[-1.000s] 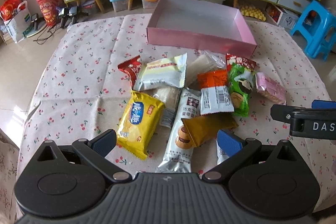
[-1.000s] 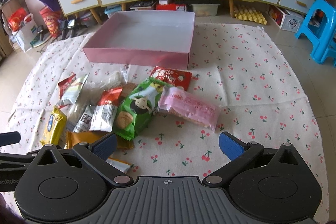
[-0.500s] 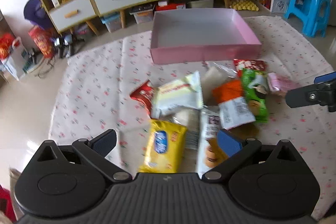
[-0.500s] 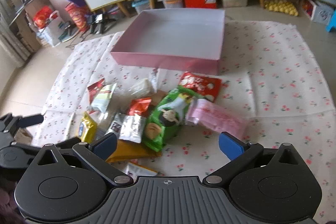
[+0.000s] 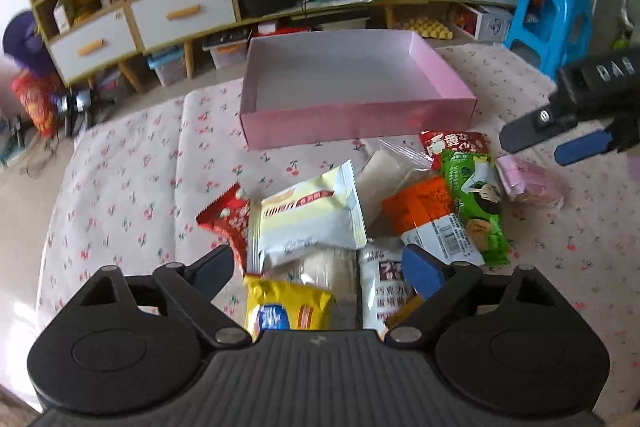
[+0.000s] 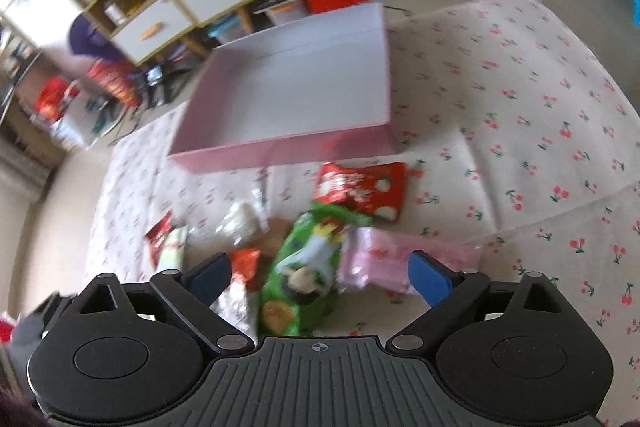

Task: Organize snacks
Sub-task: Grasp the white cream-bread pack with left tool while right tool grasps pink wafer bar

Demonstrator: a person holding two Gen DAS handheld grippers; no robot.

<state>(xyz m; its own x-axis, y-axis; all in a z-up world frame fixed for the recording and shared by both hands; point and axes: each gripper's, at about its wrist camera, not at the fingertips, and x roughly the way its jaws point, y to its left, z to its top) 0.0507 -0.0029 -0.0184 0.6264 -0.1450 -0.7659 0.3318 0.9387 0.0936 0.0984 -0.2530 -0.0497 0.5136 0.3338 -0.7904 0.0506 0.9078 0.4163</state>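
Left tongs [image 5: 318, 269]: blue pads spread, jaws have just been closing a little, nothing pinched; a yellow foil snack packet [image 5: 288, 307] and a white chocolate-cake wrapper [image 5: 382, 285] lie below the gap. Right tongs [image 6: 320, 277]: pads likewise spread, jaws just narrowing, pads not pressing on anything; a green glossy biscuit bag [image 6: 304, 267] lies below the gap, a pink translucent wafer pack [image 6: 384, 255] under the right pad.

Surface: desk covered with a white cloth printed with small red cherries [image 5: 132, 187], creased in fold lines.

Landmark: shallow pink cardboard box [image 5: 352, 115], white inside, no snacks in it.

- Snack pile lies on the cloth just in front of the box's near wall, all outside it.
- Pale cream-and-white packet [image 5: 308, 223] in front of the box, left of centre; small red packet [image 5: 228, 219] touching its left edge.
- Orange-and-white packet [image 5: 432, 219] in front of the box's right half; clear plastic bag [image 5: 384, 167] nearer the box.
- Red bag with white print [image 6: 360, 187] closest to the box's right corner.

Room beyond the box: wooden sideboard with white drawers and orange handles [image 5: 180, 15], cluttered shelves, a small fan on top. Blue plastic stool [image 5: 552, 23] right of the box, on a pale floor. Right-wrist view is motion-blurred.
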